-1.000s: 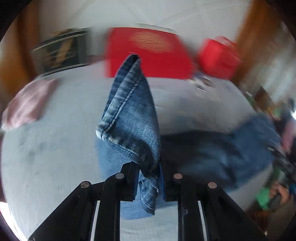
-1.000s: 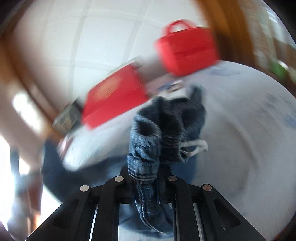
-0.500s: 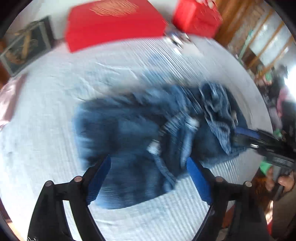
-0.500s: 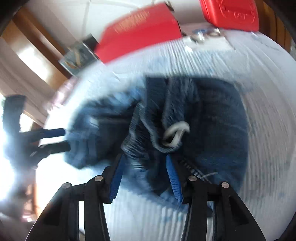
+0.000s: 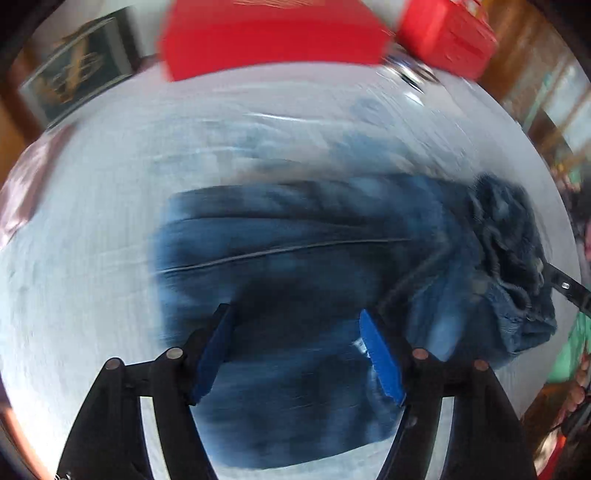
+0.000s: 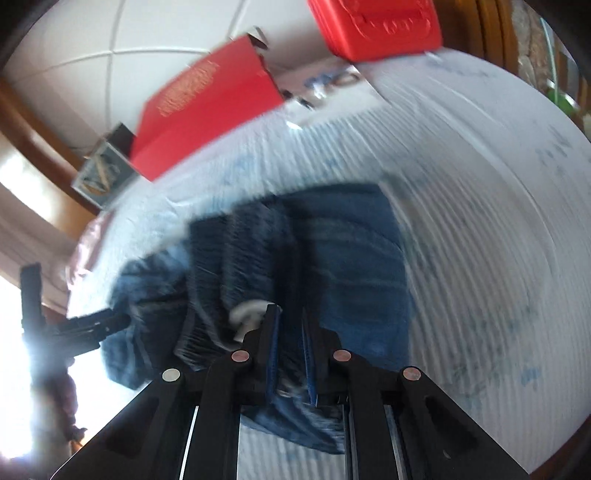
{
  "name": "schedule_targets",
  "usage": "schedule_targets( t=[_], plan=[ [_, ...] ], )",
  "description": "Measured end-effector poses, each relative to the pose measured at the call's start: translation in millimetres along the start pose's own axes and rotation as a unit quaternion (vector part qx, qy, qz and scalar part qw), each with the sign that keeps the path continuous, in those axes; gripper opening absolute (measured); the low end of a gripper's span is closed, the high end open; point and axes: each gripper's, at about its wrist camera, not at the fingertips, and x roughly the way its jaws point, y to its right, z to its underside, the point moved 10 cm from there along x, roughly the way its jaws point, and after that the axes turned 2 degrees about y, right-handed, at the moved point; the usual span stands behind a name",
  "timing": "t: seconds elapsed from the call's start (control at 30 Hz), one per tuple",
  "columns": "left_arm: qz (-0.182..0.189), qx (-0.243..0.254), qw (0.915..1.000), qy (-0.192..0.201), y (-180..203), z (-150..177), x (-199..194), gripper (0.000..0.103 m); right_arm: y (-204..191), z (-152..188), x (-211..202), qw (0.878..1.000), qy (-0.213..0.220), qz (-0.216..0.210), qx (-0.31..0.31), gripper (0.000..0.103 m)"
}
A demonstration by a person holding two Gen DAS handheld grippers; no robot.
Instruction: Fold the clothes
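One pair of blue jeans (image 5: 295,258) lies folded over on the white ribbed cover of the bench (image 5: 92,258); two hand-held grippers work over it; two red things stand at the far edge, a flat red box (image 5: 273,33) and a red case (image 5: 443,33) to its right, with one framed picture (image 5: 74,81) at the far left. The left hand-held gripper (image 5: 295,354) hangs over the near part of the jeans with its blue pads spread apart, released, its jaws having just been closing a little with only flat denim under the gap; the right hand-held gripper (image 6: 290,354) has just been closing and its pads now pinch a bunched fold of the jeans near a pale tag (image 6: 247,314). The left wrist view alone shows a pink cloth (image 5: 22,192) at the left edge and the long seam across the denim; the right wrist view alone shows the tiled wall (image 6: 110,55) behind the box and the other gripper as a dark shape at the jeans' left end; both views are blurred.
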Motion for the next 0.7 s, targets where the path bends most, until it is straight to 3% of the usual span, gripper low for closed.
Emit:
schedule_targets(
  t=[0.1,0.13,0.23,0.3,0.4,0.43,0.53,0.7],
  plan=[
    [0.099,0.046,0.9938,-0.018,67,1,-1,0.070,16,11,0,1.000,-0.007,-0.005,0.025,0.013],
    [0.114,0.057,0.9917,-0.015,77,0,-7,0.070,19,13,0,0.999,-0.008,-0.010,0.032,0.013],
    [0.068,0.065,0.9955,0.012,61,-9,-23,0.070,18,16,-7,0.999,-0.004,-0.020,0.028,0.013],
    [0.016,0.045,0.9986,0.024,25,-12,-31,0.070,8,15,-17,1.000,0.003,-0.025,0.006,0.013],
    [-0.065,0.002,0.9973,0.034,-40,-12,-42,0.070,-46,11,-29,0.996,0.015,-0.069,-0.049,0.013],
    [-0.077,-0.012,0.9965,0.029,-56,-8,-42,0.070,-64,10,-31,0.994,0.016,-0.085,-0.063,0.013],
    [-0.076,-0.046,0.9960,0.009,-85,8,-36,0.070,-123,7,-24,0.986,0.012,-0.131,-0.102,0.013],
    [-0.074,-0.033,0.9967,-0.008,-78,24,-20,0.070,-204,11,14,0.973,-0.019,-0.163,-0.163,0.013]
  ],
)
